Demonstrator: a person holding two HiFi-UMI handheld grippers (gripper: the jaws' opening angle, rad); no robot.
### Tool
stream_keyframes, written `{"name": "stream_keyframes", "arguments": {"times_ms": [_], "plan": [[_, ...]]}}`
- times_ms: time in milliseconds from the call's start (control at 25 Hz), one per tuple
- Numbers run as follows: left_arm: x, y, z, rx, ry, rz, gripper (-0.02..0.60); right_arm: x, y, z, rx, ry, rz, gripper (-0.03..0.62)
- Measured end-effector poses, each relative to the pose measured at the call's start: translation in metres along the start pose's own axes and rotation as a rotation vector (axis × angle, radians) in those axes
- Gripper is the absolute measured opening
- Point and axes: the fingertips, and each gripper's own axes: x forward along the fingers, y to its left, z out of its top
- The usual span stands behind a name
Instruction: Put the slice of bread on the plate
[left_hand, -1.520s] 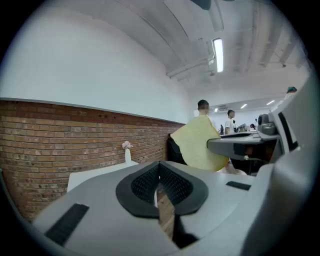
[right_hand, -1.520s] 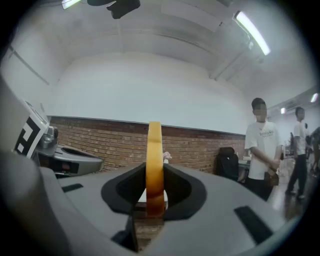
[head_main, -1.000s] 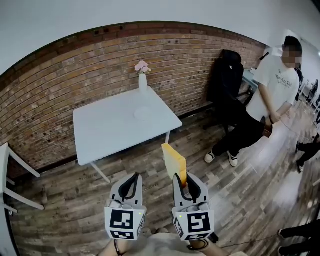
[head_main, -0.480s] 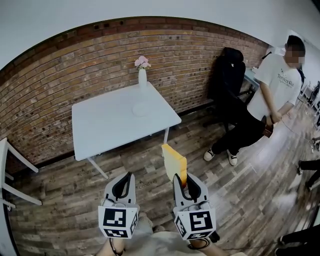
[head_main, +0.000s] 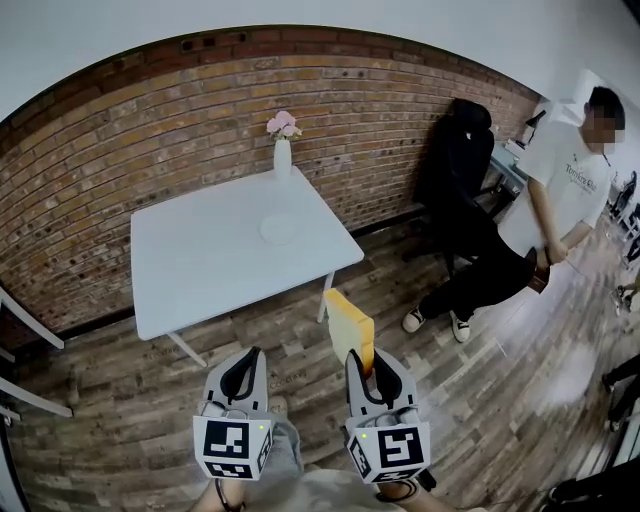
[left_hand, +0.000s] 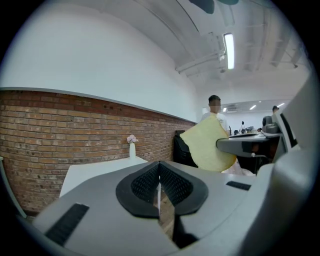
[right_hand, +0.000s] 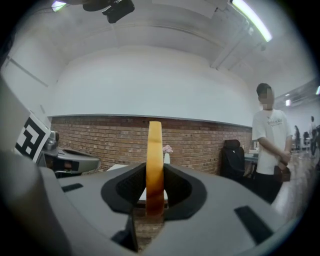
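The step in hand looks like the carry toward the table (head_main: 190, 275), which stands well apart from both grippers. The plate (head_main: 280, 228) lies toward its far side, near the vase (head_main: 282, 158). The slice (head_main: 349, 322) stands on edge, upright, pinched at its lower end. To do this well, the grip should hold firm without crushing. The approach should be steady and end above the plate. The slice then wants lowering and tilting so it lies flat inside the rim before release, clear of the vase.

The left gripper (head_main: 247, 362) points ahead and slightly down, its jaws clenched on nothing. Beside it and parallel, the right gripper (head_main: 366, 365) points level, its jaws grasping the slice. A person (head_main: 560, 200) stands at far right, well clear.
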Motion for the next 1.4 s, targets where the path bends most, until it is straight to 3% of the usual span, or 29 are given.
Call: {"name": "stream_keyframes", "arguments": {"times_ms": [440,680,1000,1400], "plan": [[0.128,0.085,0.031,-0.005,-0.003,-0.044,0.009,0.154,-0.006,0.025,-0.020,0.006,-0.022,0.097],[0.180,0.112,0.043,0.004,0.007,-0.104,0.011,0.206,-0.004,0.030,-0.012,0.027,-0.058,0.097],[0.207,0.136,0.048,-0.016,-0.005,-0.129,0.011,0.234,-0.004,0.034,-0.034,0.043,-0.092,0.097],[0.232,0.167,0.043,-0.021,0.024,-0.101,0.009,0.284,0.002,0.019,-0.020,0.076,-0.056,0.097]]}}
